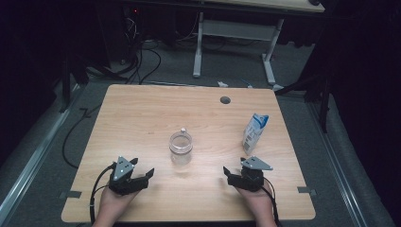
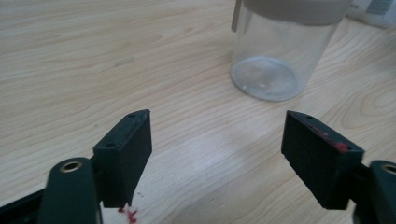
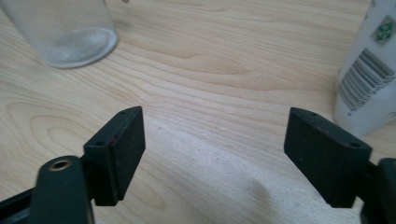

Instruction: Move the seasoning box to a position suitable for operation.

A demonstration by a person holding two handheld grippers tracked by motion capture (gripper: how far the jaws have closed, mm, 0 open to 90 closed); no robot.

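Note:
A clear empty jar with a grey rim stands near the middle of the wooden table. A white and blue carton stands upright to its right. My left gripper rests at the front left, open, with nothing between its jaws; in the left gripper view the jar stands ahead and to the right. My right gripper rests at the front right, open and empty. In the right gripper view the jar is at upper left and the carton at the right edge.
A round cable hole lies near the table's far edge. Beyond the table stands a white desk frame, with cables on the grey floor. Dark cables trail from both grippers over the front edge.

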